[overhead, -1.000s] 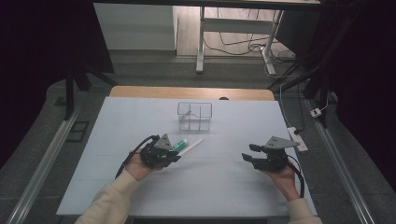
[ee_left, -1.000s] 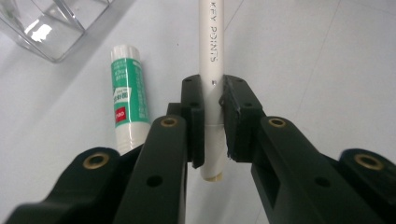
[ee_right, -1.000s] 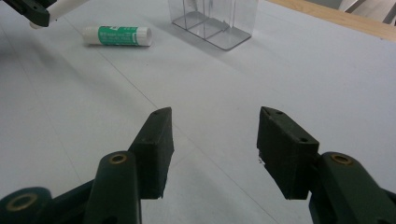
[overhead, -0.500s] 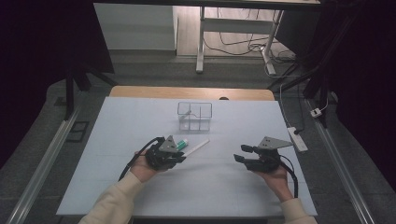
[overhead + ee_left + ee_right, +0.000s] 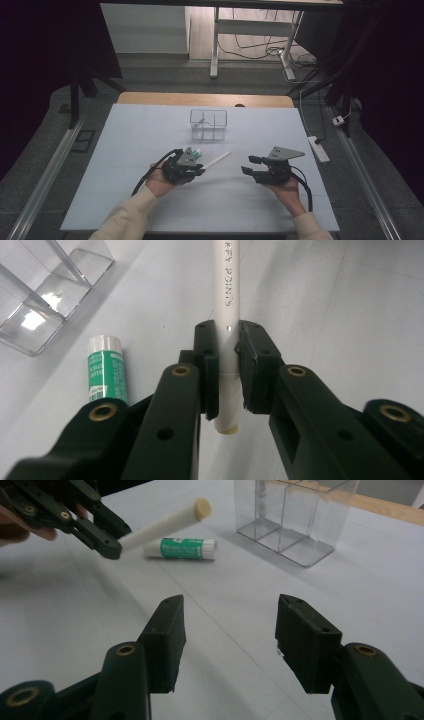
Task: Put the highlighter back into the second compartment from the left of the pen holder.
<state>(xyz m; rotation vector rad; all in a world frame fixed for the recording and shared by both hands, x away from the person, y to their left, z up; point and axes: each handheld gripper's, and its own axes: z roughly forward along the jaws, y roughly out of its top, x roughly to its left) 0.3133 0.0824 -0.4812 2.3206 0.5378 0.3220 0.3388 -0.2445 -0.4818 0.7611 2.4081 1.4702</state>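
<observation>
Your left gripper [image 5: 227, 365] clamps a white marker [image 5: 226, 300] between its 2 pads; the left gripper view shows the printed lettering on the barrel running away beyond the pads and the blunt rear end poking out just behind them. The right gripper view shows what that one cannot: the marker is lifted clear of the table [image 5: 60, 630], tilted upward, with a tan end cap at its far tip. A green glue stick [image 5: 106, 370] lies flat just to the left of your left fingers, apart from them. A clear divided box [image 5: 295, 515] stands beyond the glue stick.

Your right gripper [image 5: 227, 630] has its jaws standing apart with nothing but bare table between them.

Against the picture from 1 second ago, your right hand has shifted inward toward the left one, and the marker has come up from lying flat.

In the high view your left hand [image 5: 165, 182] points the marker toward the right, and your right hand [image 5: 285, 187] aims its gripper left, toward the marker.
</observation>
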